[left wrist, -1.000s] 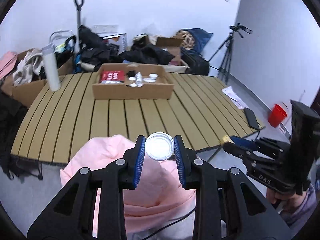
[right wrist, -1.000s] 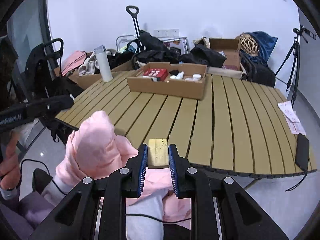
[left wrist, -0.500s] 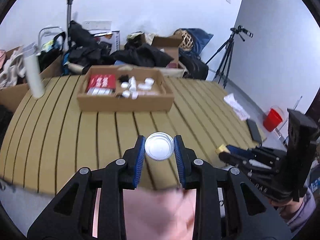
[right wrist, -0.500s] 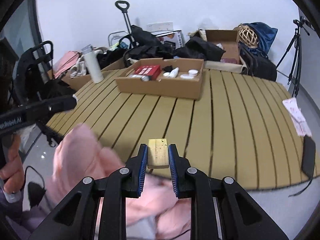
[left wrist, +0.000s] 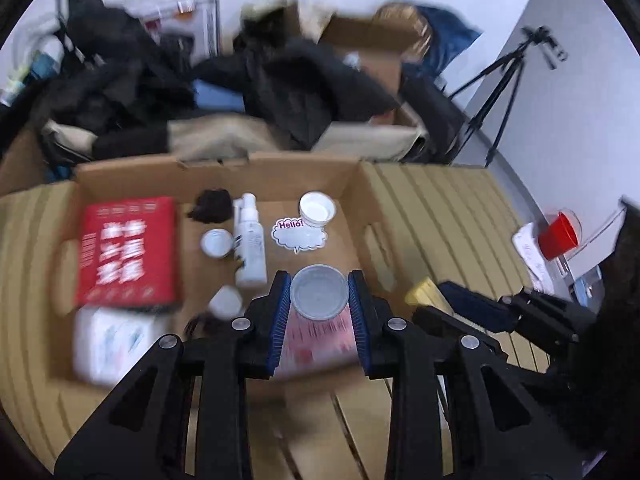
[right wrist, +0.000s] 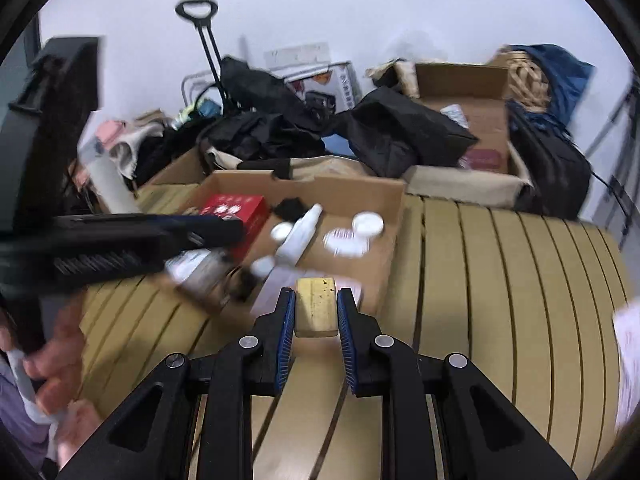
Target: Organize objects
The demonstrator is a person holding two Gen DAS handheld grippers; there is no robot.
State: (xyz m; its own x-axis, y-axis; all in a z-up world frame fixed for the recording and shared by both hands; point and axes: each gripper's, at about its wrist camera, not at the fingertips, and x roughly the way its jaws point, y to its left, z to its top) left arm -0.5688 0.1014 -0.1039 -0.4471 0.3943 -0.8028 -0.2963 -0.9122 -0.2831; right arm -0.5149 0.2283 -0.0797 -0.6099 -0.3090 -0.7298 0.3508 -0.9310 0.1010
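My left gripper [left wrist: 319,292] is shut on a round silver-lidded jar [left wrist: 319,291] and holds it over the front of the open cardboard box [left wrist: 360,184]. In the box lie a red packet [left wrist: 128,250], a white spray bottle [left wrist: 250,240], a small white jar [left wrist: 317,209], a "Hello!" sticker [left wrist: 298,236] and a small tin [left wrist: 217,242]. My right gripper [right wrist: 316,312] is shut on a yellow block [right wrist: 316,310] just before the box's [right wrist: 394,200] near right corner. The right gripper also shows in the left wrist view [left wrist: 430,296].
The box sits on a slatted wooden table [right wrist: 500,300]. Behind it lie black bags [right wrist: 380,132], more cardboard boxes [right wrist: 472,92] and a trolley handle [right wrist: 196,8]. A tripod [left wrist: 500,76] and a red bucket [left wrist: 558,234] stand right. A white bottle [right wrist: 110,184] stands left of the box.
Both grippers have moved quickly forward across the table to the cardboard box, still holding the jar and the block. The pink garment has dropped out of view.
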